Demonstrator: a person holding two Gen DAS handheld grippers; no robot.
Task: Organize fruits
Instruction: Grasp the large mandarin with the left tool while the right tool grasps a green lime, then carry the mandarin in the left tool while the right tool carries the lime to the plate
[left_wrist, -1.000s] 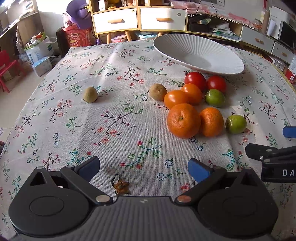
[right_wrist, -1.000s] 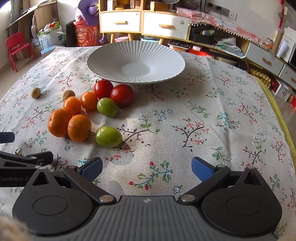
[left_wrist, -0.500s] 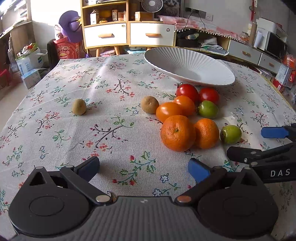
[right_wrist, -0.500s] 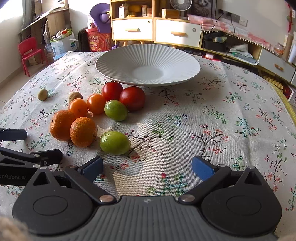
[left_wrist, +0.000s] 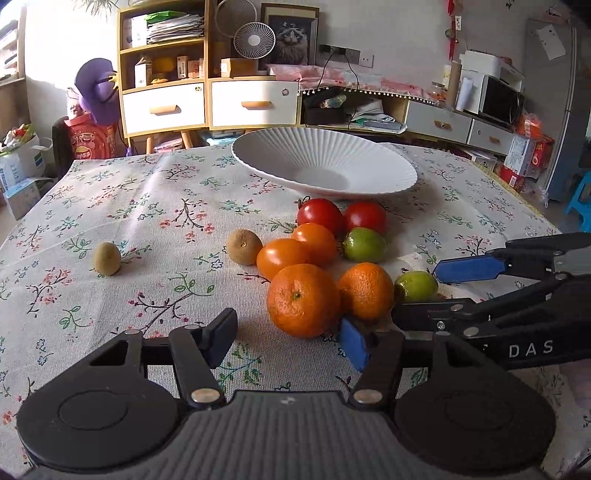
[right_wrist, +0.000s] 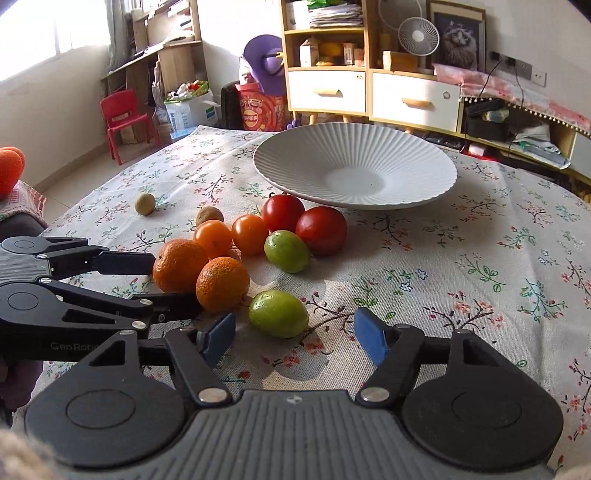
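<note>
Both grippers low over near edge of floral-cloth table (left_wrist: 155, 192), jaws spread wide on each, nothing held. White ribbed plate (right_wrist: 354, 166) toward far edge, bare; no fruit moved onto it yet, so task judged at its start. Fruit clustered mid-table just in front of plate: two red tomatoes, two orange tomatoes, two mandarins, two green fruits; two kiwis apart toward left edge. Right gripper (right_wrist: 295, 334) aimed at nearest green fruit (right_wrist: 279, 314): fruit dead ahead, centred between blue pads (right_wrist: 371, 338), just beyond the tips, not touching. Long axis lying roughly across the jaw gap, so closing would pinch it end to end; slip judged possible. Left gripper (left_wrist: 288, 338) facing large mandarin (left_wrist: 303, 300), tips short of it. Right gripper nearer to a grasp; likely first pick.
</note>
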